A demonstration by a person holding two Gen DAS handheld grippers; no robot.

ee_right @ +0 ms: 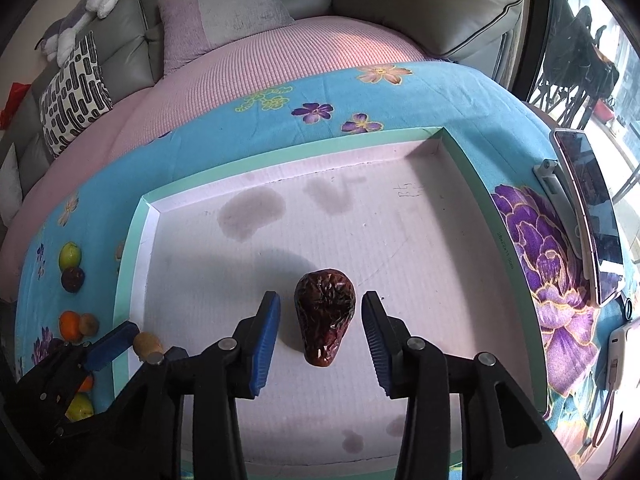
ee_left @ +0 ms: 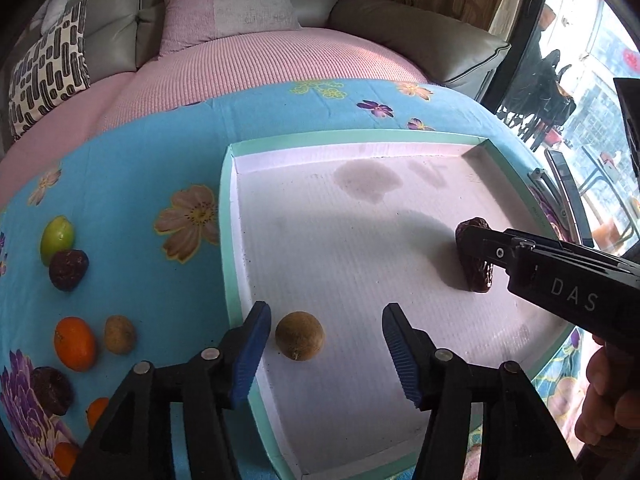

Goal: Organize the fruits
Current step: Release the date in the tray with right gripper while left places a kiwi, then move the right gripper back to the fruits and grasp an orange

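- The letters "DAS" stand in pale print on the black body of the right gripper (ee_left: pixel 478 254), seen from the left wrist camera.
- Some small handwriting is on the tray (ee_right: pixel 460 148) floor near its far right corner, and a line of small print runs along the right rim; both are too small to read.
- The left gripper (ee_left: pixel 326 344) reaches over the near left corner of the tray. Its jaws are spread wide, and a round brown fruit (ee_left: pixel 300 336) lies on the tray floor between them, touching neither pad.
- The right gripper (ee_right: pixel 322 332) points down at the tray floor with jaws spread. A wrinkled dark red date (ee_right: pixel 325 316) lies between them; a small gap shows on each side.
- A hand (ee_left: pixel 612 396) holds the right gripper at the lower right edge.
- More fruits wait on the flowered blue cloth (ee_left: pixel 132 168) left of the tray: a green fruit (ee_left: pixel 57 239), an orange (ee_left: pixel 75 343) and others.
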